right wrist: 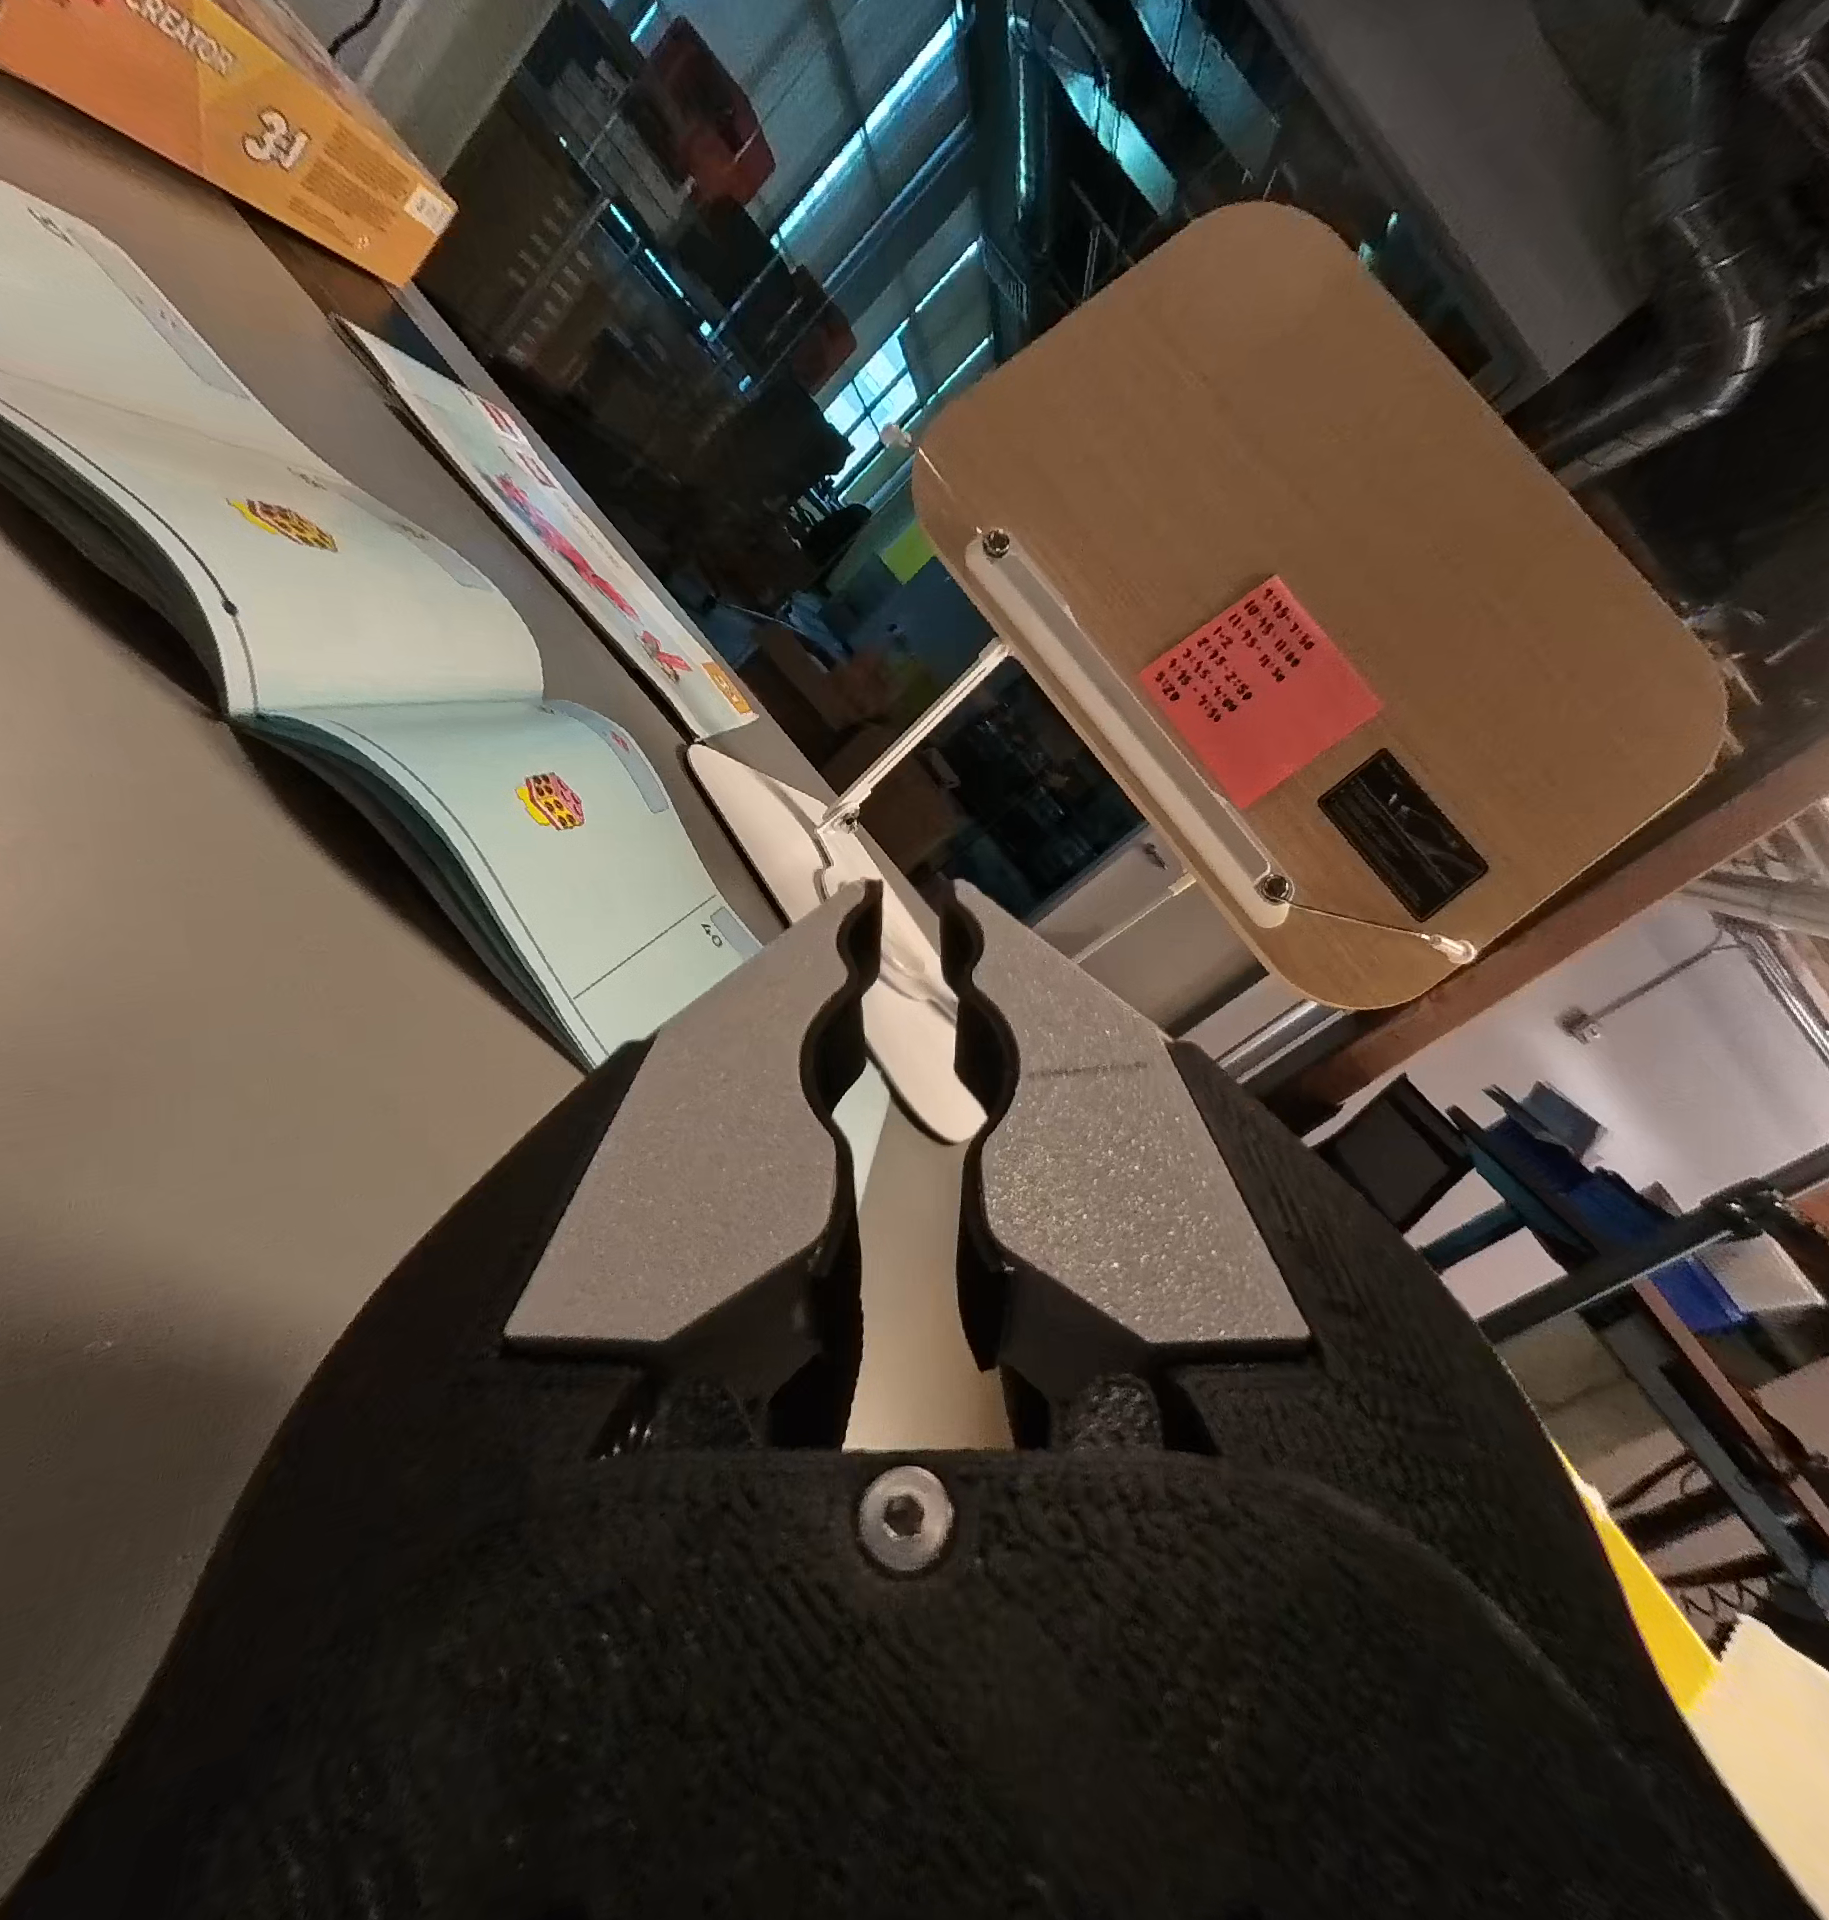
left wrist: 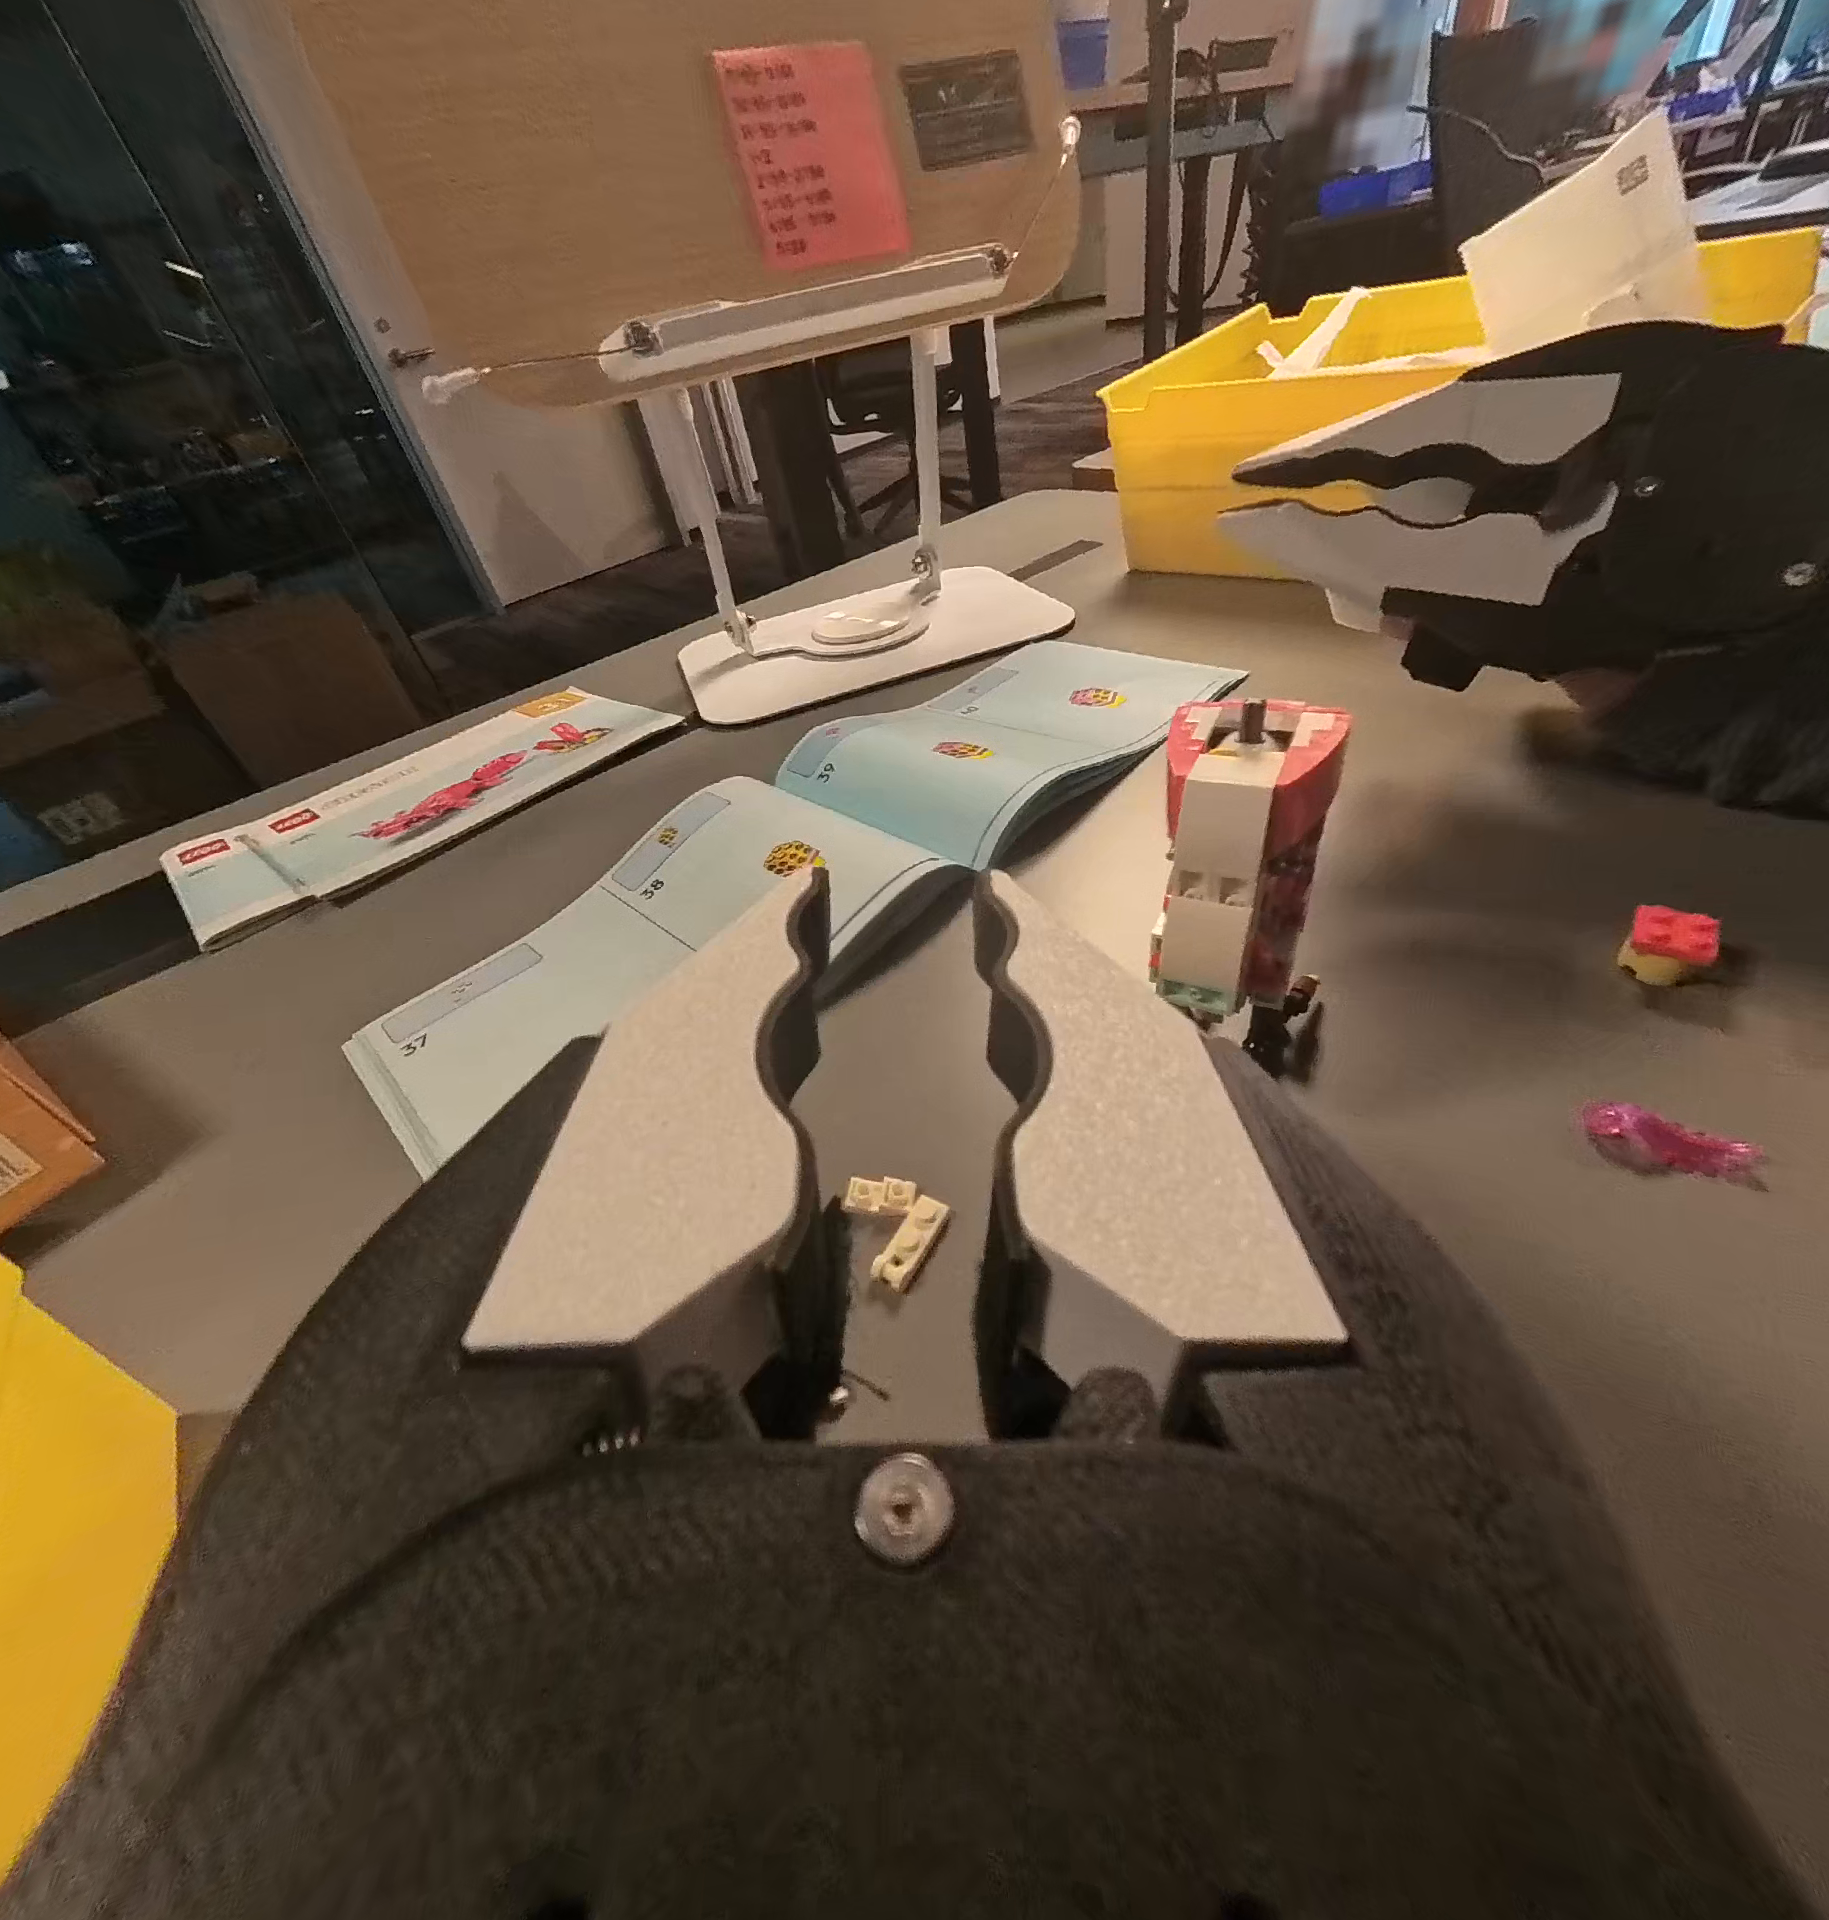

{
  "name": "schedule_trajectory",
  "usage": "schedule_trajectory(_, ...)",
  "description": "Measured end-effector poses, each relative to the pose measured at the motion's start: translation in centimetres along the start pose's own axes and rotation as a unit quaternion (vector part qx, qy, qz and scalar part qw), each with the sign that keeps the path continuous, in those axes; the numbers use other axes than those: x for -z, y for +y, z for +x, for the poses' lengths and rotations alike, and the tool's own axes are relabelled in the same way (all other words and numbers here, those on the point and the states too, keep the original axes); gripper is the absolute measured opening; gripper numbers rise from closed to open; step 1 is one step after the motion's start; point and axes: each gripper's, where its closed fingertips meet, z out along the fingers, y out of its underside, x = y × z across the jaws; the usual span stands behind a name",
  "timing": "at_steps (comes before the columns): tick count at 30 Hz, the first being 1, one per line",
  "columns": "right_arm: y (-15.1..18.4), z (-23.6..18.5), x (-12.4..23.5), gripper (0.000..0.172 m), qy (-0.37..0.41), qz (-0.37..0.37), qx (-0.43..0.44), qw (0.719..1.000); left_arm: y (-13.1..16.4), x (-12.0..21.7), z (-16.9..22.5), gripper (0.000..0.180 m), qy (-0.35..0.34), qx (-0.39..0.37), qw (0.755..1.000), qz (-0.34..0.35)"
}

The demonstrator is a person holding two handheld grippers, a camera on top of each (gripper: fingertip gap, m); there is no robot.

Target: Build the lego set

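My left gripper (left wrist: 899, 878) is open and empty, low over the dark table (left wrist: 1512, 1351). Two small cream plates (left wrist: 894, 1226) lie on the table under it, seen between the fingers near their base and touched by neither. An open pale-blue instruction booklet (left wrist: 598, 935) lies just ahead of the fingertips. A red and white brick model (left wrist: 1248, 862) stands to the right of the left gripper. My right gripper (right wrist: 912, 894) is rolled on its side above the table, its jaws a narrow gap apart with nothing between them. It also shows at the upper right of the left wrist view (left wrist: 1237, 494).
A small red and yellow brick piece (left wrist: 1674, 940) and a pink translucent piece (left wrist: 1668, 1143) lie at the right. A yellow bin (left wrist: 1201, 436) stands at the back right. A stand (left wrist: 889, 634) carries a wooden board (left wrist: 577, 156). A closed booklet (left wrist: 422, 821) and a cardboard box (left wrist: 6, 1122) lie at the left. Across from one pair of fingers to the other is roughly 20 cm. The pink translucent piece (left wrist: 1668, 1143) is closer to my left gripper, around 15 cm from its tips; the right tips are 25 cm off.
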Motion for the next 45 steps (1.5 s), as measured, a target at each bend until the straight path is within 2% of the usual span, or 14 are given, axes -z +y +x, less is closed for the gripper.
schedule_trajectory(12,0.0,0.5,-0.1,0.009,0.005,0.007,-0.033,0.999,-0.3,-0.1,0.8,0.025,0.008,-0.016,1.0,-0.001)
schedule_trajectory(15,0.1,0.7,-0.1,0.009,0.007,0.006,-0.041,0.999,-2.6,0.9,2.3,0.025,0.034,-0.019,0.999,0.035)
schedule_trajectory(17,0.1,0.8,0.0,0.009,0.008,0.009,-0.046,0.999,-5.6,2.6,3.9,0.025,0.055,-0.01,0.996,0.065)
schedule_trajectory(20,0.1,1.0,0.0,0.009,0.011,0.009,-0.053,0.998,-10.6,7.2,5.4,0.025,0.072,-0.01,0.992,0.099)
schedule_trajectory(22,0.1,1.1,0.1,0.009,0.013,0.011,-0.056,0.998,-12.7,10.7,3.6,0.025,0.044,-0.014,0.995,0.086)
schedule_trajectory(24,0.0,1.3,0.1,0.009,0.016,0.013,-0.06,0.998,-13.2,14.1,-0.4,0.025,-0.007,-0.007,0.999,0.039)
schedule_trajectory(26,0.0,1.4,0.2,0.009,0.018,0.016,-0.064,0.998,-11.4,17.3,-5.5,0.026,-0.066,0.017,0.996,-0.054)
schedule_trajectory(28,0.0,1.5,0.2,0.009,0.019,0.018,-0.07,0.997,-6.9,20.4,-10.3,0.014,-0.109,0.044,0.973,-0.197)
schedule_trajectory(29,0.0,1.6,0.3,0.009,0.02,0.02,-0.073,0.997,-4.0,21.8,-11.6,0.003,-0.104,0.068,0.952,-0.279)
schedule_trajectory(31,0.0,1.7,0.3,0.009,0.021,0.022,-0.079,0.996,1.4,24.4,-12.6,0.0,-0.076,0.132,0.898,-0.414)
schedule_trajectory(34,0.1,1.9,0.4,0.009,0.022,0.022,-0.088,0.996,7.4,27.4,-13.0,0.0,-0.049,0.159,0.817,-0.552)
schedule_trajectory(36,0.1,1.9,0.4,0.009,0.02,0.023,-0.091,0.995,9.7,28.3,-12.9,0.0,-0.04,0.159,0.784,-0.598)
schedule_trajectory(40,0.1,1.7,0.4,0.009,0.015,0.022,-0.088,0.996,12.3,29.3,-13.0,0.004,-0.037,0.155,0.74,-0.653)
schedule_trajectory(45,0.1,1.6,0.3,0.009,0.012,0.022,-0.089,0.996,13.7,30.0,-13.8,0.013,-0.05,0.153,0.708,-0.687)
